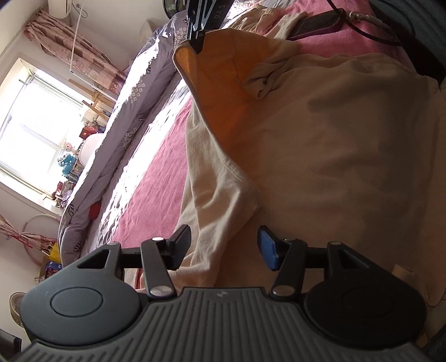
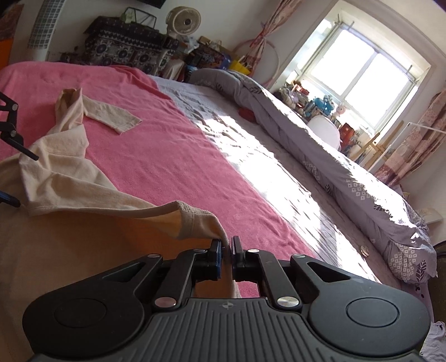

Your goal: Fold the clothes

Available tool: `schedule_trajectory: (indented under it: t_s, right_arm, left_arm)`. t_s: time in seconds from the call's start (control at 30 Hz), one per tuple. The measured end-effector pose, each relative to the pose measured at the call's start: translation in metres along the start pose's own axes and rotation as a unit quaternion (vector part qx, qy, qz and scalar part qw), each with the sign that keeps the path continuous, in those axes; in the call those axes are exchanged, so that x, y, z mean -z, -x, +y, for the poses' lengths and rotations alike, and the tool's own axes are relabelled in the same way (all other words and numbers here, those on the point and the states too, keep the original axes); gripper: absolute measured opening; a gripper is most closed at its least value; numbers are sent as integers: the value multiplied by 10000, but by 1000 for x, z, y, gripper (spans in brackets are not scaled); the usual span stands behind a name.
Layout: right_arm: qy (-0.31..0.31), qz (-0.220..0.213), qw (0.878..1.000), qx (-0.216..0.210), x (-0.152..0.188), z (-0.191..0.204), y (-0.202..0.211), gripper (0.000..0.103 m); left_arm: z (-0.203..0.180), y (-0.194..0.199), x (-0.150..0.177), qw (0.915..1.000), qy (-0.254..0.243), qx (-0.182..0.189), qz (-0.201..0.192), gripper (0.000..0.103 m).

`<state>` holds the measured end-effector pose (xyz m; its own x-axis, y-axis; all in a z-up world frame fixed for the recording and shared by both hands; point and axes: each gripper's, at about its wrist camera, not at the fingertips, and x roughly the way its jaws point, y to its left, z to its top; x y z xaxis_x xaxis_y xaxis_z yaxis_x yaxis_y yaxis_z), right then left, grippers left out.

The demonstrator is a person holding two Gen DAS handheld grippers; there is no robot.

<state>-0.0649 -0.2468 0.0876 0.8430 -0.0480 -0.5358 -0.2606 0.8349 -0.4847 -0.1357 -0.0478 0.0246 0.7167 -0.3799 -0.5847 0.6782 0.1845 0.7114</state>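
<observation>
A cream long-sleeved top [image 1: 334, 139] lies spread on the pink bedspread [image 1: 156, 181]. My left gripper [image 1: 224, 247] is open low over the near edge, where a folded sleeve [image 1: 220, 206] runs between its fingers without being pressed. In the same view my right gripper [image 1: 197, 44] hangs at the top, shut on a corner of the top and holding it up so the orange-lit inside shows. In the right wrist view my right gripper [image 2: 227, 247] is shut on the ribbed hem [image 2: 195, 220] of the top [image 2: 55, 172]. The other sleeve [image 2: 111, 117] lies flat on the bedspread [image 2: 153, 139].
A grey patterned quilt [image 2: 334, 156] is bunched along the far side of the bed under the window [image 2: 362, 72]. A dark flat device [image 1: 315, 25] and cables [image 1: 365, 19] lie past the top. A fan [image 2: 182, 21] and clutter stand behind the bed.
</observation>
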Motion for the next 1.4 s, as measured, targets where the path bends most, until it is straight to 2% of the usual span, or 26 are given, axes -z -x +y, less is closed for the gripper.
schedule_trajectory:
  t_s: [0.27, 0.3, 0.4, 0.43, 0.53, 0.67, 0.8, 0.87, 0.93, 1.0, 1.07, 1.1, 1.13, 1.2, 1.33, 1.4]
  right_arm:
    - [-292, -82, 9994, -142, -7, -9, 10, 7]
    - [-295, -81, 9994, -140, -7, -10, 11, 7]
    - [-255, -55, 9996, -92, -5, -11, 13, 7]
    - [-222, -43, 9997, -57, -4, -11, 13, 7]
    - [-11, -22, 9999, 139, 2, -7, 13, 7]
    - [518, -112, 9961, 700, 9, 8, 15, 7]
    - [658, -220, 9927, 989, 8, 10, 20, 6]
    - [608, -244, 9931, 973, 7, 7, 24, 6]
    - [538, -218, 9948, 839, 9, 6, 26, 6]
    - [448, -165, 9982, 366, 14, 6, 29, 6]
    - [403, -35, 9992, -3, 22, 12, 28, 10]
    - [489, 30, 9987, -116, 27, 19, 27, 16]
    - [575, 95, 9980, -229, 32, 26, 25, 32]
    - [781, 202, 9958, -431, 40, 42, 21, 54]
    - [1516, 180, 9867, -555, 47, 88, 11, 55]
    - [1760, 124, 9833, -450, 46, 108, 1, 55]
  left_arm:
    - [-4, -31, -17, 9980, 12, -585, 224, 59]
    - [-3, -34, -18, 9975, 103, -651, 258, 56]
    - [4, -41, -22, 9948, 420, -846, 371, 32]
    - [9, -42, -22, 9931, 584, -943, 388, 26]
    - [26, -42, -21, 9854, 1074, -1249, 436, 18]
    - [49, -38, -23, 9701, 1696, -1685, 432, 11]
    - [72, -26, -28, 9524, 2264, -2015, 344, 7]
    - [79, -22, -28, 9475, 2395, -2092, 327, 7]
    - [82, -20, -26, 9469, 2409, -2100, 361, 7]
    - [81, -19, -24, 9478, 2381, -2083, 404, 7]
    - [78, -21, -21, 9502, 2311, -2041, 456, 7]
    - [74, -21, -19, 9502, 2312, -2035, 484, 7]
    - [74, -22, -18, 9498, 2331, -2026, 507, 7]
    - [78, -25, -17, 9466, 2511, -1948, 543, 7]
    - [90, -27, -14, 9377, 2896, -1834, 558, 7]
    - [94, -27, -13, 9358, 2960, -1839, 540, 7]
